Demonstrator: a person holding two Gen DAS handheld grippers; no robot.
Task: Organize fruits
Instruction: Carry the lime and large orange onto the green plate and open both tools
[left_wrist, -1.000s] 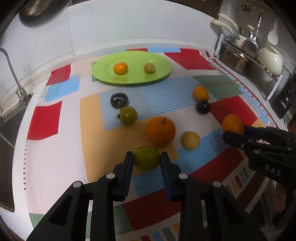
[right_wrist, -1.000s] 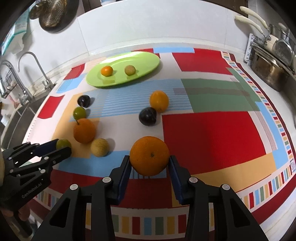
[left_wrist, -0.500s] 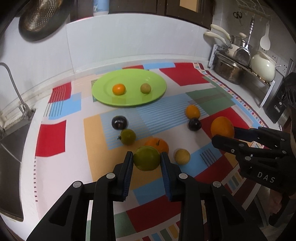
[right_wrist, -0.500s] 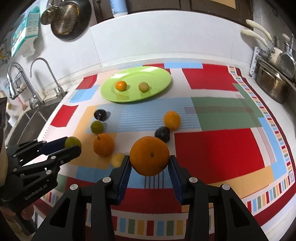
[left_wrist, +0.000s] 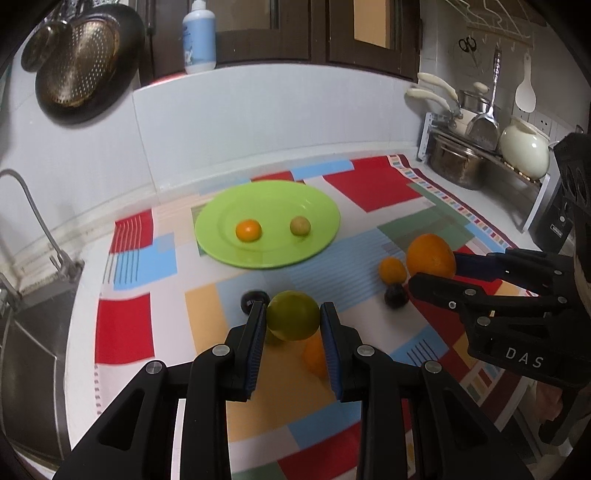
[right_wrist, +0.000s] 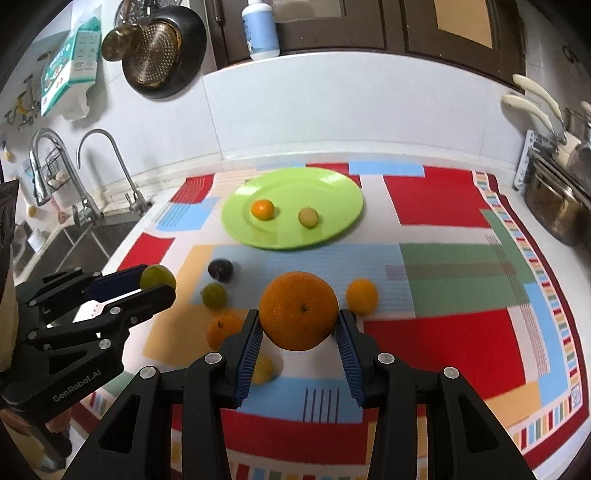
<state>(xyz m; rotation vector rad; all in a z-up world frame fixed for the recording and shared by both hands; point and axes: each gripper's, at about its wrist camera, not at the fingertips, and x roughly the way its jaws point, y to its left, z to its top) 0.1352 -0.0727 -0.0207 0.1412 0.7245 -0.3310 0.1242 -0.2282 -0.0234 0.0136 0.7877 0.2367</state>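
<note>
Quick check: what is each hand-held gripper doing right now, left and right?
Left hand-held gripper: closed on the green fruit, lifted off the mat.
Right hand-held gripper: closed on the large orange, also lifted.

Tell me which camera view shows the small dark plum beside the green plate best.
Right wrist: the small dark plum lies unobstructed below the green plate. In the left wrist view, the left gripper partly hides it.

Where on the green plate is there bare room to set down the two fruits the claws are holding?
The green plate holds only a small orange fruit and a pale round fruit near its middle. Its right side and far rim are bare, as is its left edge. The cloth in front of the plate is crowded with loose fruit, including a dark plum.
</note>
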